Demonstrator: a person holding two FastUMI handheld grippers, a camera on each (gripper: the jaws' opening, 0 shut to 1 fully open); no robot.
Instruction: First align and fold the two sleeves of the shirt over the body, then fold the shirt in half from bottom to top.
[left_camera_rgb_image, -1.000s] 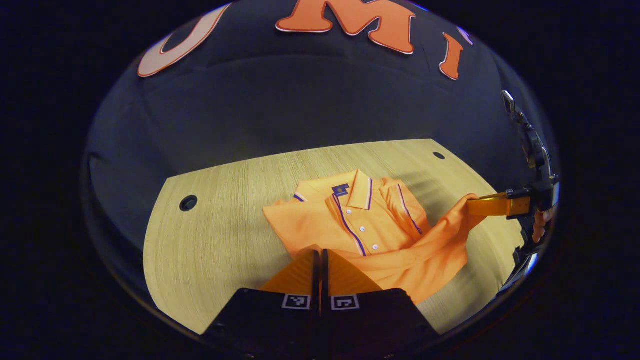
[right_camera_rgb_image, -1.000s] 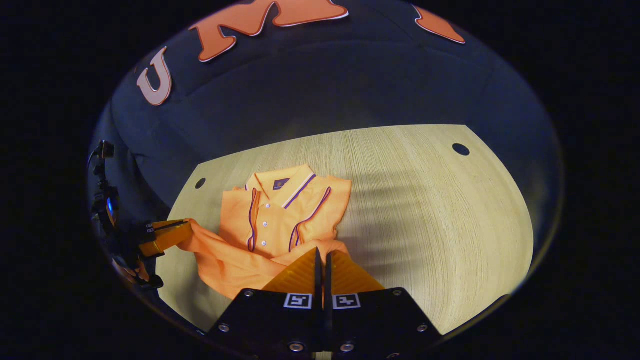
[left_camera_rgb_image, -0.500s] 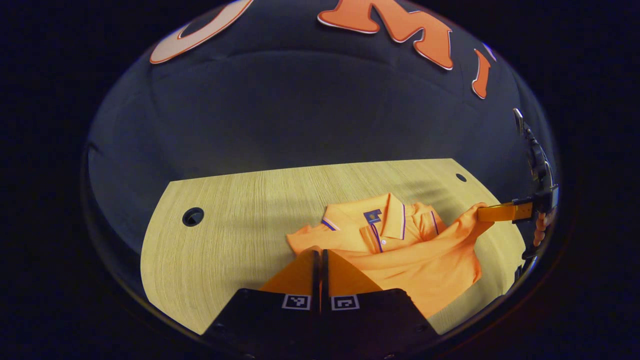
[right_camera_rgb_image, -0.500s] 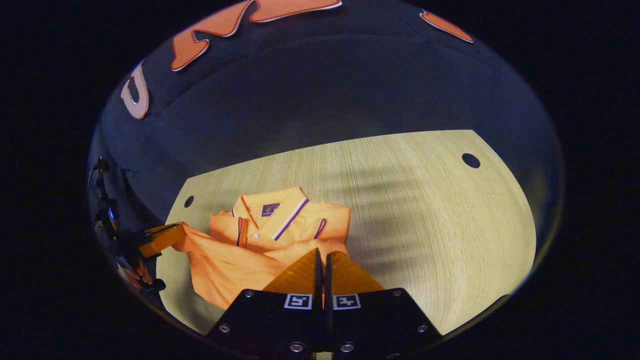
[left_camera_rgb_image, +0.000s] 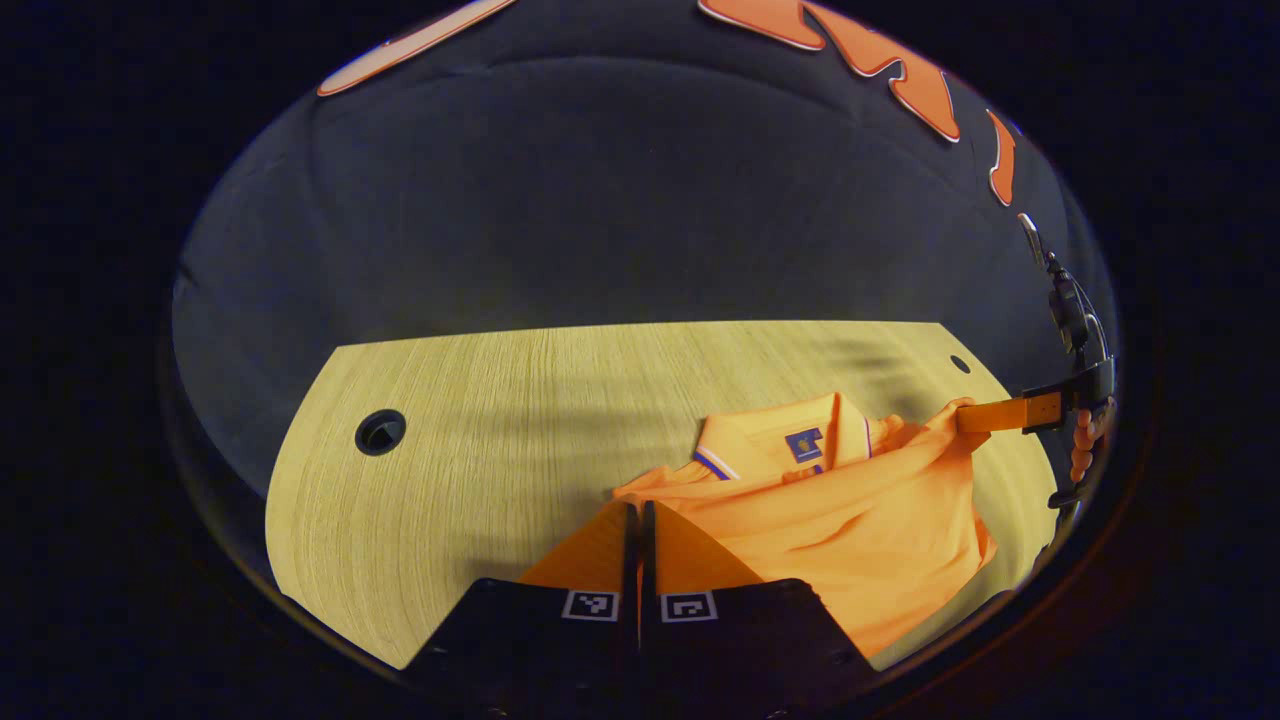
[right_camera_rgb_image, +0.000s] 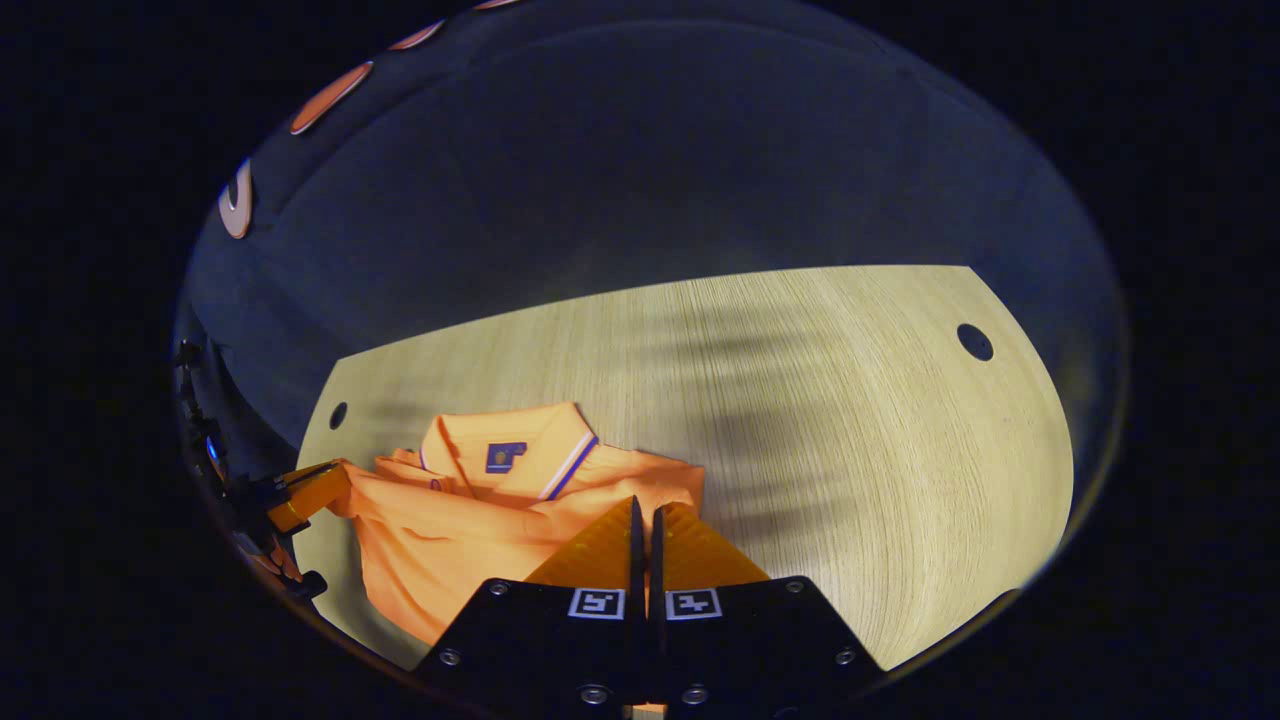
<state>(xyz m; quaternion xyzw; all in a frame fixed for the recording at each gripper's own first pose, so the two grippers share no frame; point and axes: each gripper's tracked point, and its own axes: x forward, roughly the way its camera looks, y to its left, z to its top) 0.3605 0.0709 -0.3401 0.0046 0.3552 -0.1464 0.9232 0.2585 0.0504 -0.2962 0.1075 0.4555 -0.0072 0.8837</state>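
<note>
We see the table (left_camera_rgb_image: 450, 400), a pale wood top that reaches across both views, with a round hole (left_camera_rgb_image: 379, 432) toward its far left corner in the left gripper view and another hole (right_camera_rgb_image: 974, 342) toward the far right in the right gripper view. On it lies the shirt (left_camera_rgb_image: 850, 530), orange, sitting toward the right of the table in the left gripper view and toward the left (right_camera_rgb_image: 470, 520) in the right gripper view. Its lower part is lifted and drawn up over the body, so that a broad plain layer of cloth covers most of the front and stops just short of the collar (left_camera_rgb_image: 790, 445), which stays bare at the far end with its striped edge and a small dark tag (left_camera_rgb_image: 804, 444); in the right gripper view we see the same collar (right_camera_rgb_image: 520, 455) beyond the raised fold. The left gripper (left_camera_rgb_image: 638, 520) has its fingers pressed together on a corner of the shirt's hem, with the cloth running out from between their tips. The right gripper (right_camera_rgb_image: 644, 515) is clamped in the same way on the other corner of the hem. From the left gripper view the right gripper shows at the far right edge, its fingers (left_camera_rgb_image: 1000, 412) pinching the cloth, with a hand (left_camera_rgb_image: 1085, 450) behind it. From the right gripper view the left gripper's fingers (right_camera_rgb_image: 305, 490) show at the far left, closed on the cloth's edge.
</note>
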